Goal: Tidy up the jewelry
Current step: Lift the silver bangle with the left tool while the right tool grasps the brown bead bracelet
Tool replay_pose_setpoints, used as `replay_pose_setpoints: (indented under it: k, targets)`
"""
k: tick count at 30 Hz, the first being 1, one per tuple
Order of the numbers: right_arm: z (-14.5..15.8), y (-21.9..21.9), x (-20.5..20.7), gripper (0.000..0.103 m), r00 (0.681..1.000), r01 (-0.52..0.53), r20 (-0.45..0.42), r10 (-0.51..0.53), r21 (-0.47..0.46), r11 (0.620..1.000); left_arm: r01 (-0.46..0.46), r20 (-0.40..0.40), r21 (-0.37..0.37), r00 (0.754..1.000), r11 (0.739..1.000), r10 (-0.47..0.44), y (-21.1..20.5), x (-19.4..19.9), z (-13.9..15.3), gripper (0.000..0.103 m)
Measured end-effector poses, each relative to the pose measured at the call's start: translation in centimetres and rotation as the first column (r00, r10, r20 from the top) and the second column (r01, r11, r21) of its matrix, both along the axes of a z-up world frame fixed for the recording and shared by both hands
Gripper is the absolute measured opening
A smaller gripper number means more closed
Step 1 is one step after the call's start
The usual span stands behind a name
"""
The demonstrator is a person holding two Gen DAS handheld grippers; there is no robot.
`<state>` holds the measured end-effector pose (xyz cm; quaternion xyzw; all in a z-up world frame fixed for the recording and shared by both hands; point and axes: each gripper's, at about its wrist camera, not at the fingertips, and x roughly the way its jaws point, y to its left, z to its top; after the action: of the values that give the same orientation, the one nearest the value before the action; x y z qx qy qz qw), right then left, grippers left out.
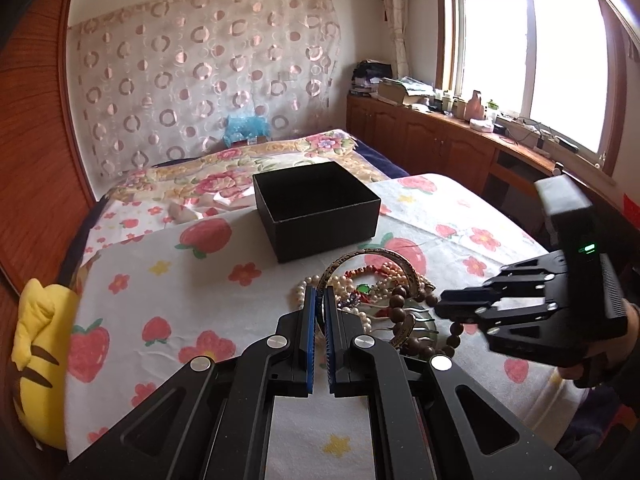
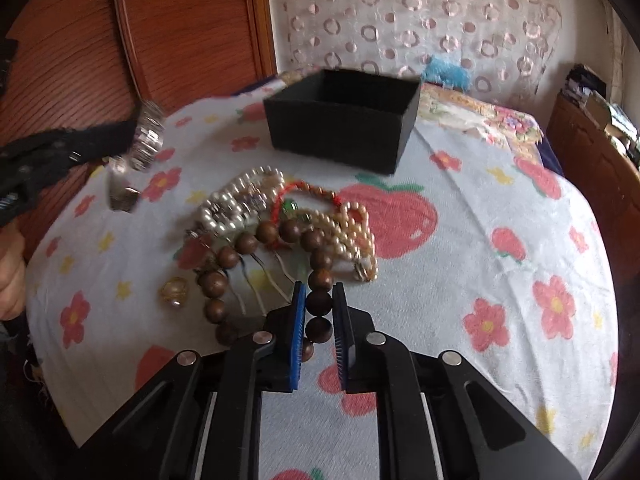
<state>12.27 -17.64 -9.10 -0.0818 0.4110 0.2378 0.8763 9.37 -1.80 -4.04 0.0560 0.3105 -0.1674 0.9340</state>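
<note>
A pile of jewelry [image 2: 288, 220] lies on the flowered cloth: pearl strands, a red cord, a brown wooden bead bracelet [image 2: 280, 232]. The open black box [image 2: 340, 128] stands behind it, also in the left wrist view [image 1: 316, 208]. My right gripper [image 2: 319, 304] is shut on the wooden bead bracelet, a bead pinched between its blue pads. My left gripper [image 1: 319, 300] is shut on a metal bangle-like watch band [image 1: 376, 258], lifted off the pile; it shows blurred in the right wrist view [image 2: 146, 136]. The right gripper appears in the left wrist view [image 1: 444, 306].
The table [image 2: 500, 260] carries a white cloth with strawberries and flowers. A small gold ring [image 2: 174, 290] lies left of the beads. A yellow plush [image 1: 36, 364] sits at the table's left edge. A bed [image 1: 240, 160] and a wooden cabinet [image 1: 440, 144] stand behind.
</note>
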Motion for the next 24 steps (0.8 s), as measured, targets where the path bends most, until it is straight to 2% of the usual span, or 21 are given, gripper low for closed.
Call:
replay_pose_setpoints:
  k: [6, 15, 24]
  targets:
    - [4.2, -0.5, -1.7, 0.015, 0.995, -0.025, 0.103, 0.020, 0.049, 0.998, -0.016, 0.011, -0.005, 1.000, 1.000, 0.017, 0.2, 0.4, 0.0, 0.003]
    - [9.2, -0.5, -2.1, 0.015, 0.979, -0.062, 0.198, 0.046, 0.072, 0.995, -0.025, 0.019, -0.022, 0.999, 0.999, 0.026, 0.5, 1.8, 0.7, 0.003]
    - [10.6, -0.4, 1.1, 0.015, 0.972, -0.061, 0.229, 0.048, 0.046, 0.997, -0.009, 0.005, -0.025, 1.000, 1.000, 0.009, 0.2, 5.6, 1.4, 0.003]
